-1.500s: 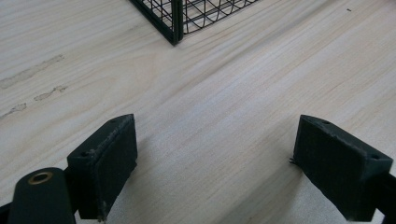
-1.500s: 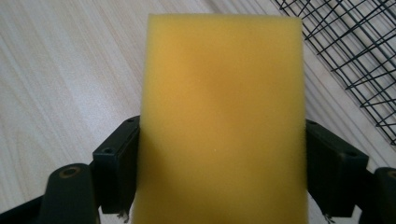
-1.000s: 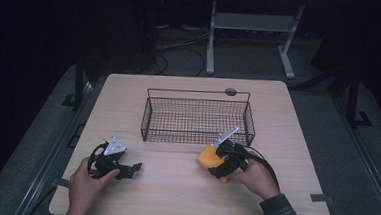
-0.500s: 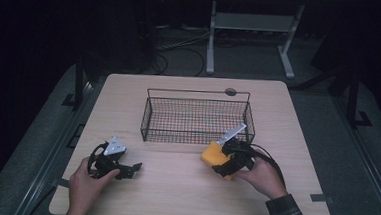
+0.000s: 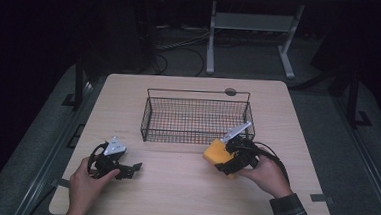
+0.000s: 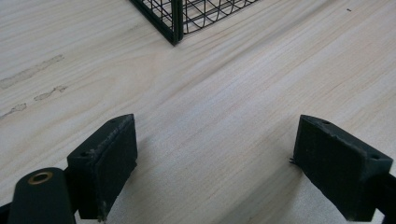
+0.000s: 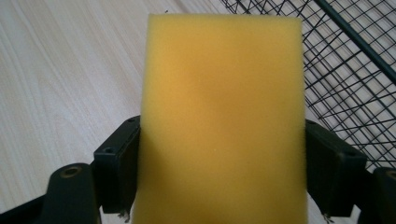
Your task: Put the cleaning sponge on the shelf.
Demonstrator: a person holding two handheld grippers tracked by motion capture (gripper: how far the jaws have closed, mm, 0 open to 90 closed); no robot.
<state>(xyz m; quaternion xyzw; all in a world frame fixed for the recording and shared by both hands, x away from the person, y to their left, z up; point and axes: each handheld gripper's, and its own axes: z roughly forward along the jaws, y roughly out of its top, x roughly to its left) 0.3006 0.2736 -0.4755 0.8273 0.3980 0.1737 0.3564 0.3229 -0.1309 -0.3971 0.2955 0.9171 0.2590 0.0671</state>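
Observation:
A yellow sponge (image 5: 215, 151) (image 7: 223, 121) is clamped between the jaws of my right gripper (image 5: 228, 160) (image 7: 223, 175), which is shut on it just above the table in front of the wire basket (image 5: 195, 136). The sponge's far end points toward the basket's near right corner (image 7: 355, 60). My left gripper (image 5: 130, 169) (image 6: 215, 165) rests low over the table at the front left, open, with bare wood between its pads. The basket's corner (image 6: 175, 25) shows ahead of it.
The black wire basket stands in the middle of the light wooden table (image 5: 172, 201). A small dark round disc (image 5: 230, 92) lies behind the basket. A metal stand (image 5: 251, 26) and cables are on the floor beyond the table.
My right gripper has lifted slightly with the sponge and edged toward the basket. The left gripper has stayed where it was.

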